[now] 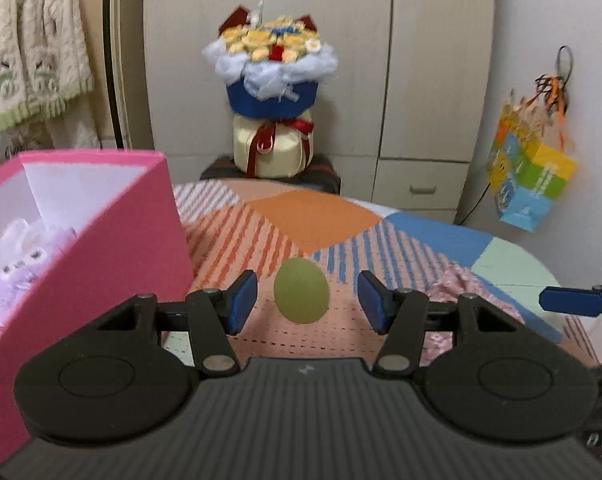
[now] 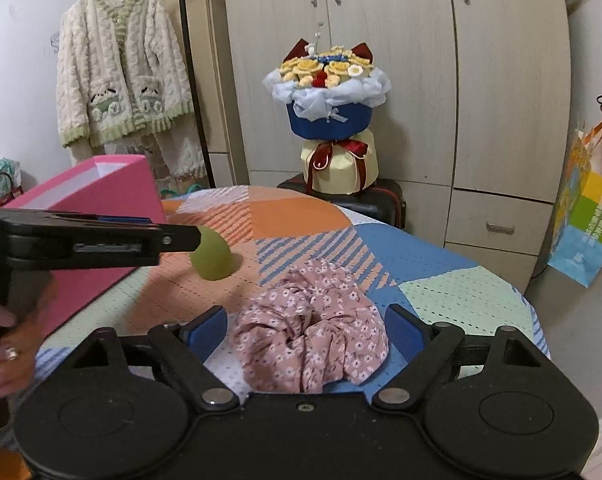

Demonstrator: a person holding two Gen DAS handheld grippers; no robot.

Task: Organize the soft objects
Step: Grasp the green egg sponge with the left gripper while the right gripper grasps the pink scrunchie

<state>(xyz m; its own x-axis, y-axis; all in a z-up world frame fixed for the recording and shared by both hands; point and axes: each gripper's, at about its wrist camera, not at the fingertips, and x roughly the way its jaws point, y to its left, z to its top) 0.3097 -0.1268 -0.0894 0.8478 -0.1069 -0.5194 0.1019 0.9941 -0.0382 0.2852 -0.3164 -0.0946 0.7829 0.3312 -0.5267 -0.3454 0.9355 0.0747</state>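
Observation:
A green egg-shaped soft ball [image 1: 301, 291] lies on the patterned table cover, between the open fingers of my left gripper [image 1: 307, 301], untouched; it also shows in the right wrist view [image 2: 215, 258]. A pink floral scrunchie [image 2: 311, 326] lies between the open fingers of my right gripper [image 2: 307, 334], untouched; part of it shows in the left wrist view [image 1: 459, 286]. A pink box [image 1: 101, 248] stands at the left with a purple plush toy [image 1: 19, 256] inside. The left gripper appears side-on in the right wrist view [image 2: 197, 236].
A flower bouquet [image 2: 329, 116] stands on a dark stool behind the table. A colourful paper bag [image 2: 585, 216] hangs at the right. A knitted cardigan [image 2: 121, 64] hangs at the left. A wardrobe [image 2: 501, 80] fills the back. The table edge [image 2: 537, 320] curves at the right.

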